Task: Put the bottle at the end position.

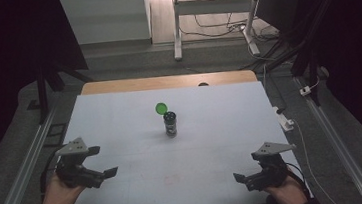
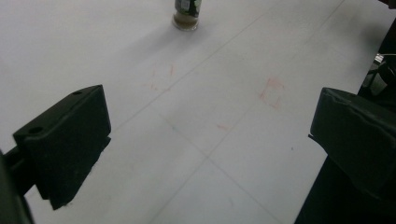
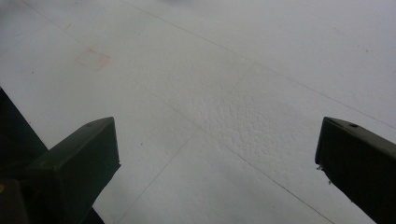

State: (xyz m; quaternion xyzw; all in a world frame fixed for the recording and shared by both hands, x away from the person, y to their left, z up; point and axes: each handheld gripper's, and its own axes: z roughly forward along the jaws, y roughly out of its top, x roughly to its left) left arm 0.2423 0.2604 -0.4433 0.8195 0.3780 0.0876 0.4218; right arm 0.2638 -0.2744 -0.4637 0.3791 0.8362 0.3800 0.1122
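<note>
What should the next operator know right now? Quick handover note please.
Left tool: open, holding nothing, over the near-left part of the table.
Right tool: open, holding nothing, near-right.
Small dark jar: upright mid-table, apart from both tools, flip lid open.
Green lid: stands up behind the jar's top.
Done: nothing that shows; neither tool touches the jar.
Left: probably reach in and handle the jar; the lid likely needs closing.

The jar (image 1: 170, 123) stands mid-table (image 1: 120, 113), the lid (image 1: 161, 108) just behind it.
</note>
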